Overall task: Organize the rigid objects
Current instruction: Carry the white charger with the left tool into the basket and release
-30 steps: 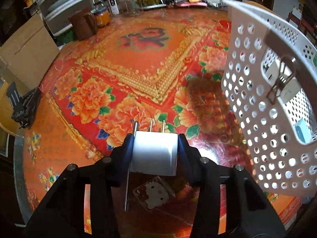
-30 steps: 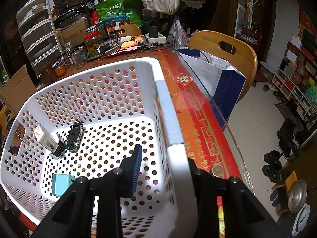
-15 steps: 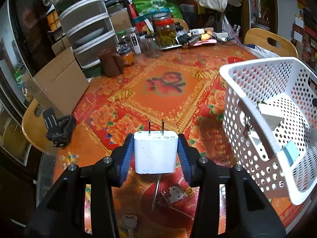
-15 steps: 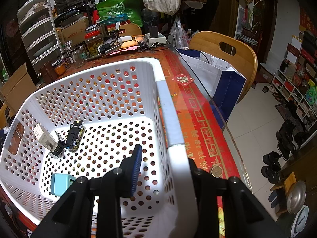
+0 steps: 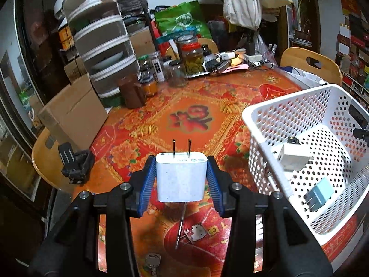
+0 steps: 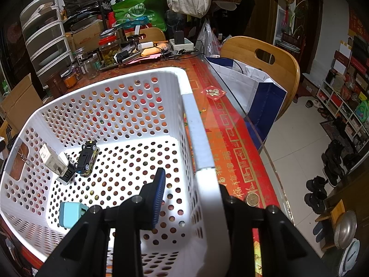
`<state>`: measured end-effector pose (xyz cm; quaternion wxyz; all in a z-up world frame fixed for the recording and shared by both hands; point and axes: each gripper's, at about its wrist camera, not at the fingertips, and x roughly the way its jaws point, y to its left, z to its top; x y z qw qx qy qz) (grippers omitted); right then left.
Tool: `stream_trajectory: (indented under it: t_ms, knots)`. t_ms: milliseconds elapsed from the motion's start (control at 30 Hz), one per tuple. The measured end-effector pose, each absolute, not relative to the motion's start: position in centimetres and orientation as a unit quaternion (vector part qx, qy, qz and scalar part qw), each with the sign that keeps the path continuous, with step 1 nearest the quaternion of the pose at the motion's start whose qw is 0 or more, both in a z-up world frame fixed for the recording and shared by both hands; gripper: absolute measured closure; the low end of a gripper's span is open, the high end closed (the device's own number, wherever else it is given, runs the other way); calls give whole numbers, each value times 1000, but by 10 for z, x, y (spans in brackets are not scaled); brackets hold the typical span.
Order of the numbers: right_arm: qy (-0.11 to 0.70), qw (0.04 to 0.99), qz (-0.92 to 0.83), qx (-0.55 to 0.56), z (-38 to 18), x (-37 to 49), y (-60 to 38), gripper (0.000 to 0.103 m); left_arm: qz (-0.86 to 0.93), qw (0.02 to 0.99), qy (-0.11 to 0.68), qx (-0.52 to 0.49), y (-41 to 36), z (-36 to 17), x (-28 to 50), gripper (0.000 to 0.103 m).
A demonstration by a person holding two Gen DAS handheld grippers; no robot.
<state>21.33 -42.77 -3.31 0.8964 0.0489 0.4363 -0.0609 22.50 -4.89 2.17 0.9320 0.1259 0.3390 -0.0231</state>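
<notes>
The left gripper (image 5: 182, 180) is closed on a white charger (image 5: 181, 177), blue pads pressing its two flat sides, prongs pointing away from the hand. It hangs clear above the table (image 5: 203, 106), angled downward. The white basket (image 5: 299, 106) lies to its right, rim near, at the table's near right edge; the charger must cross that near-left wall. The right gripper (image 6: 191, 198) is clamped narrowly on the basket's right wall, steadying it. Inside lie a white plug (image 6: 54, 161), a toy car (image 6: 87, 158) and a blue charger (image 6: 70, 214).
</notes>
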Motion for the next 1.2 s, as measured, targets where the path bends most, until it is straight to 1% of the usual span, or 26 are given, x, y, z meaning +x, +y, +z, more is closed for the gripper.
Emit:
stream_trajectory:
  t_ms: [267,400,467,600,800,867,1200]
  knots:
    - [436,897,-60,48,-34,213,-428,71,-43,936,326,129,-75,48,224,62]
    - [436,897,-60,49,-34,213,-428,71,-70,937,313,143,-109,70,222,62]
    - [436,897,-60,50,-34,213,-428,71,-89,932,317,154,-131,72,223,62]
    - [436,897,-58,51,-34,213,-428,71,-139,906,371,152,-174,57,234,62]
    - [438,896,-57,51,-35,214,-428,71,-206,835,480,173,-230,6,250,62]
    - [437,896,-55,51,-35,214,-428,71,-207,822,499,181,-239,-7,255,62]
    - [434,898,-51,53,-35,213,-428,71,-203,807,514,208,-246,-28,255,62]
